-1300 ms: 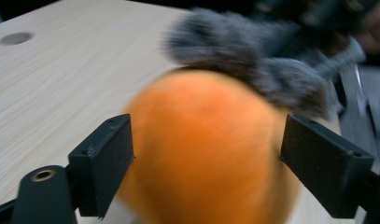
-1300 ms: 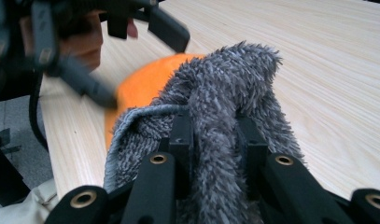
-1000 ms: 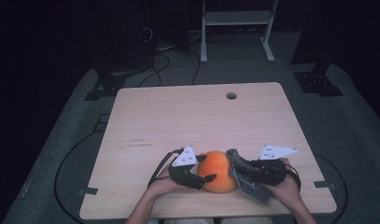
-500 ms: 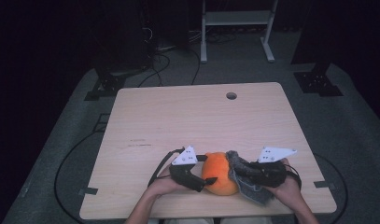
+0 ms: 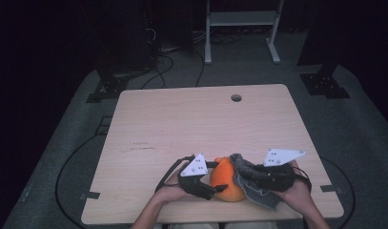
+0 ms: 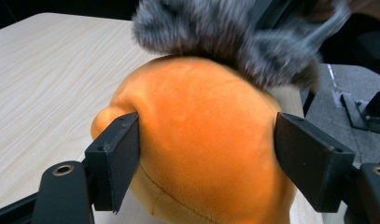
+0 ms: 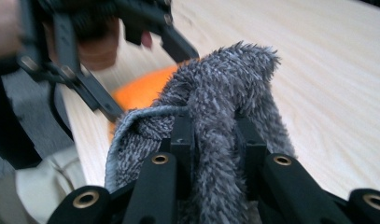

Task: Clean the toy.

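An orange plush toy [image 5: 226,185] sits near the front edge of the table [image 5: 196,124]. My left gripper [image 5: 214,180] comes at it from the left. In the left gripper view both pads [image 6: 117,158] press on the toy [image 6: 206,140]; its jaws have just been closing on it. My right gripper [image 5: 242,175] is shut on a grey fuzzy cloth [image 5: 252,193], which lies against the toy's right and top side. In the right gripper view the cloth [image 7: 225,107] is bunched between the jaws, with the toy [image 7: 141,91] beyond it.
The light wooden table has a round cable hole [image 5: 236,98] near its far edge. On the floor behind stand a white frame [image 5: 239,28] and black stand bases [image 5: 108,88]. Cables [image 5: 72,157] trail off the left side.
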